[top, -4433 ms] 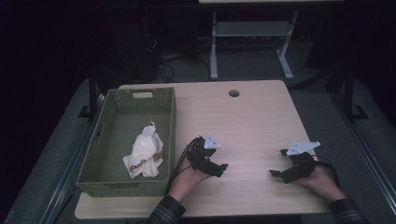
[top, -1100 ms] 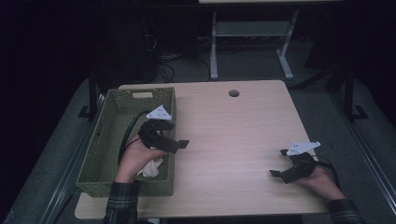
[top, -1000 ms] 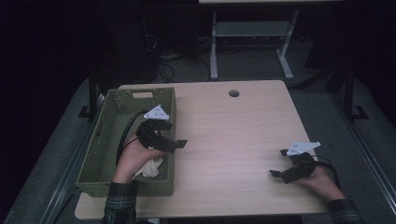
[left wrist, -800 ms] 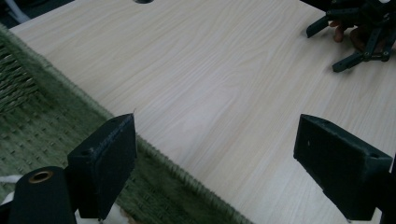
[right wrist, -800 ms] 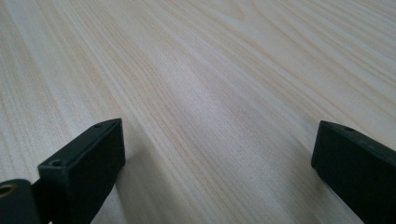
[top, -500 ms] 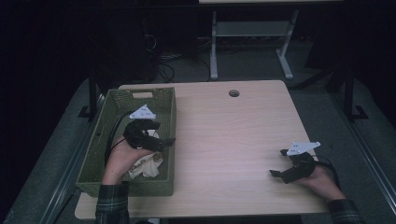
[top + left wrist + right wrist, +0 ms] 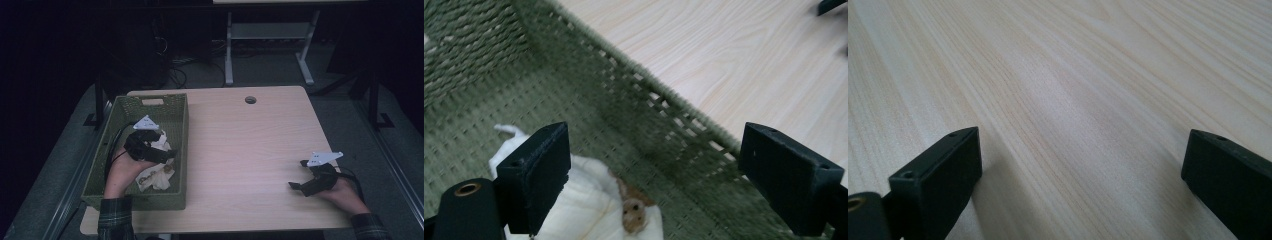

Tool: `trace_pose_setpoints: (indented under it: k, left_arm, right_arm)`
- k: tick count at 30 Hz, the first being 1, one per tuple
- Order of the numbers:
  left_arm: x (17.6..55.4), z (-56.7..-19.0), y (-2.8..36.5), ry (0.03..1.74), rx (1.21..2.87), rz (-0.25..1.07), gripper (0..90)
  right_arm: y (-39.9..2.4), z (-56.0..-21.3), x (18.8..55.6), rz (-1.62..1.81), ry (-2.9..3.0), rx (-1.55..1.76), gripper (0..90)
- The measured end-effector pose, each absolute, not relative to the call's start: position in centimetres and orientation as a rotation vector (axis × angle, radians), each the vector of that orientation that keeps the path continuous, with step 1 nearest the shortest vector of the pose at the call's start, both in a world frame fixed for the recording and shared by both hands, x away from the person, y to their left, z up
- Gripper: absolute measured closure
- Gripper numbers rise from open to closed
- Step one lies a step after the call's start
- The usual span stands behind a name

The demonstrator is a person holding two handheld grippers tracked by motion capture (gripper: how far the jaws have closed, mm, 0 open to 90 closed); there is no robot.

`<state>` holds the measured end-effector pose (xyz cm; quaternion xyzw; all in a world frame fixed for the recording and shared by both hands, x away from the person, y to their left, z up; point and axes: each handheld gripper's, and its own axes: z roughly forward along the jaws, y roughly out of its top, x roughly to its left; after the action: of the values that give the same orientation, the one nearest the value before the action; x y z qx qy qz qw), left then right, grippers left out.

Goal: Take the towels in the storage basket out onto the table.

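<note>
A green woven basket [image 7: 177, 120] stands on the left side of the wooden table [image 7: 250, 145]. Inside it lies a crumpled white cloth toy with brown patches [image 7: 157, 172], which also appears low in the left gripper view as the white toy [image 7: 594, 207]. My left gripper [image 7: 167, 155] hovers inside the basket just above the toy, its jaws wide apart with nothing between them [image 7: 654, 190]. My right gripper [image 7: 297, 186] rests at the table's right front, open over bare wood [image 7: 1078, 185].
The basket's right wall [image 7: 659, 107] runs close beside my left gripper. A round cable hole [image 7: 250, 100] sits at the table's back edge. A white desk frame [image 7: 265, 35] stands behind on the dark floor.
My left gripper has gone from the table's front middle up and left over the basket rim, then down into the basket above the toy. The right gripper has stayed still.
</note>
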<state>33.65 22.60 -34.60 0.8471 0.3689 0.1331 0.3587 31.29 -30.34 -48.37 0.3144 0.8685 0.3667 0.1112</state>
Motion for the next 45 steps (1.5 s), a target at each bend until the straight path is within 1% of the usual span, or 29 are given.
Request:
trace_pose_setpoints:
  k: [25,35,45]
  left_arm:
    - [34.7,-38.6,24.7,1.066,2.243,0.361,12.2]
    - [35.6,-40.6,24.6,1.147,2.337,0.359,12.0]
    - [36.0,-42.0,24.4,1.218,2.419,0.308,11.9]
  right_arm:
    - [-30.3,-48.4,31.3,1.077,2.551,0.923,2.5]
    - [-30.3,-48.4,31.3,1.077,2.551,0.924,2.5]
    - [-30.3,-48.4,31.3,1.076,2.550,0.924,2.5]
